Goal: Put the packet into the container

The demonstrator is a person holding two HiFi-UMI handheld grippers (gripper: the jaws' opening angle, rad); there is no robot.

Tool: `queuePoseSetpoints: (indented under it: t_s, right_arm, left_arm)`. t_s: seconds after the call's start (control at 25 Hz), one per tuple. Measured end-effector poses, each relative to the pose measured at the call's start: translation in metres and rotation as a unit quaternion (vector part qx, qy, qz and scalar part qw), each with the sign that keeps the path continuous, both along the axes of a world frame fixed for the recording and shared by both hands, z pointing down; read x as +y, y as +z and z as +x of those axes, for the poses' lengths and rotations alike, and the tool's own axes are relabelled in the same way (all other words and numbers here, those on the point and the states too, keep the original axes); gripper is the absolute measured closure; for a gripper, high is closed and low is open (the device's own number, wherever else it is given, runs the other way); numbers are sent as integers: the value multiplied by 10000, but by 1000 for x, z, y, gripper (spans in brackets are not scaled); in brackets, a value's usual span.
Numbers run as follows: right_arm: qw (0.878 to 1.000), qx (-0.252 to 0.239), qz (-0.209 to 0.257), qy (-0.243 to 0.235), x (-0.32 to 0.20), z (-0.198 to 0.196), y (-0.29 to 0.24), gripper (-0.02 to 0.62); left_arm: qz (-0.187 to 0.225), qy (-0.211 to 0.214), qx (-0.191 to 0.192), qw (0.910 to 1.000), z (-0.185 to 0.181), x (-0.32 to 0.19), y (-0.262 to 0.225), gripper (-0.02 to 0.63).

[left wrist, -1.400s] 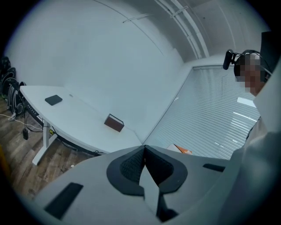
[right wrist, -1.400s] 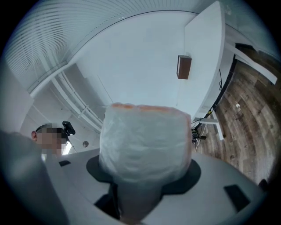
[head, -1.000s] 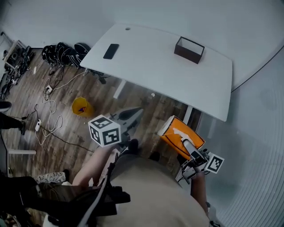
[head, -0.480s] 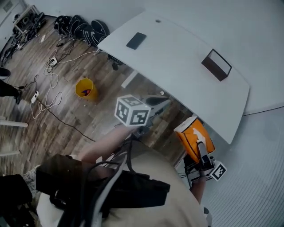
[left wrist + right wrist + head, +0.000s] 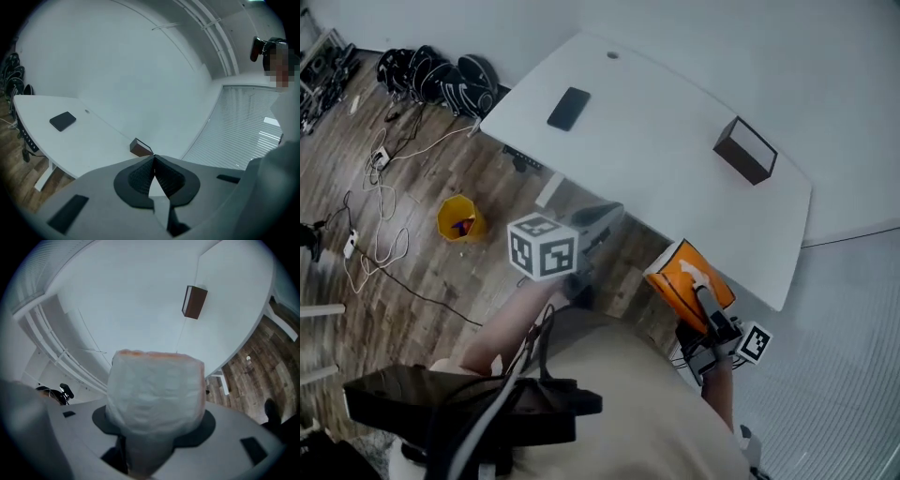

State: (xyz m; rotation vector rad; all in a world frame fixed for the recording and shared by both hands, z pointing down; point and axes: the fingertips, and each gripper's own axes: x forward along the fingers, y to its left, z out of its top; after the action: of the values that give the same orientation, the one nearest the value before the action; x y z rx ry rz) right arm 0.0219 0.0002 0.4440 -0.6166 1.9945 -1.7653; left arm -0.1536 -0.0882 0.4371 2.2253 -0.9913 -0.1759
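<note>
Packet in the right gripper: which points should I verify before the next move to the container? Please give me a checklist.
1. Grip: right gripper holds packet: ok.
2. Target: container upright on table, top open: ok.
3. Inside of container empty: cannot tell.
4. Position: packet over container: not ok, it is at the table's near edge.
5. Path: phone lies away from container: ok.
6. Other side: left gripper shut, empty: ok.

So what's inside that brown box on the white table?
Nothing that shows. From the head view, the open-topped brown box shows only a pale, bare bottom, though its near wall hides a strip of that bottom. The orange packet is held in the right gripper, not inside.
</note>
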Motion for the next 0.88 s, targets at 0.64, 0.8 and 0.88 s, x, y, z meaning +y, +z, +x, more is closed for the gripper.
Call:
queuePoseSetpoints:
  t_s: [0.64, 0.8, 0.88]
  right_arm:
    - [9985, 525, -8, 133, -72, 2, 10, 328]
    - [9993, 335, 15, 189, -92, 26, 13, 328]
    - [9992, 327, 82, 194, -101, 39, 12, 328]
  left_arm:
    - [17, 85, -626, 9980, 13, -77, 10, 597]
    - [8, 299, -775, 9965, 47, -95, 11, 597]
    - [-19, 374, -839, 9958, 62, -103, 12, 597]
